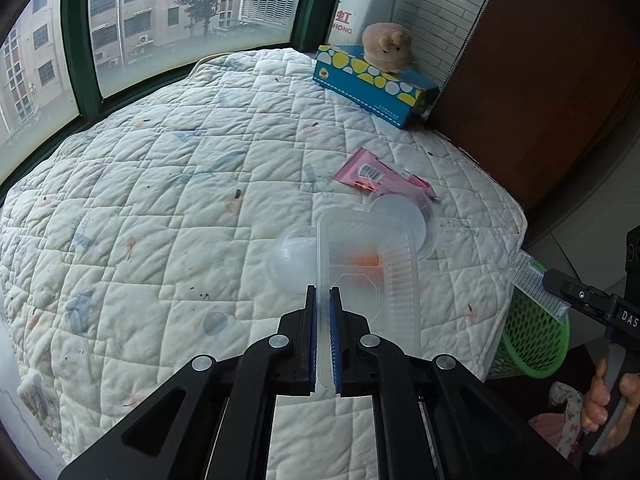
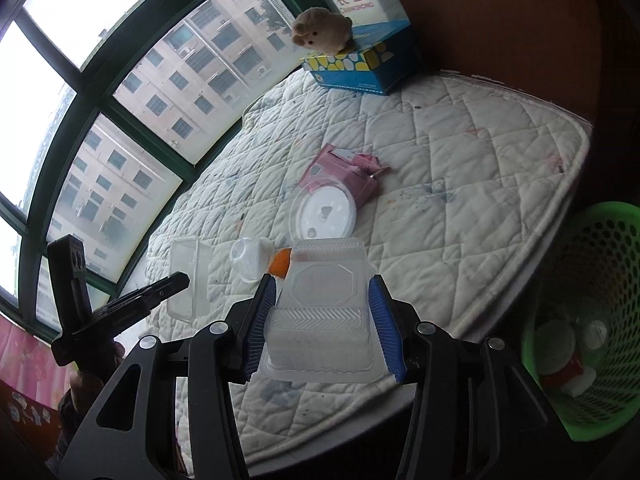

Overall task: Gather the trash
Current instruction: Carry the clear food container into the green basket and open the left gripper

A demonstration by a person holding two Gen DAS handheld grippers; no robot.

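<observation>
Pinching one clear tray [image 1: 368,272] edgewise — another [image 2: 320,320] spans right jaws.

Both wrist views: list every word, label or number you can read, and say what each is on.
"HONG", with a red Chinese character "虹" above: white carton by the window, left wrist view.
"长虹" and "CHANGHONG", mirrored: the same carton, right wrist view.
"DAS", cut off at the frame edge: right gripper.
Print on the pink wrapper and the blue tissue box: too small to read.
</observation>
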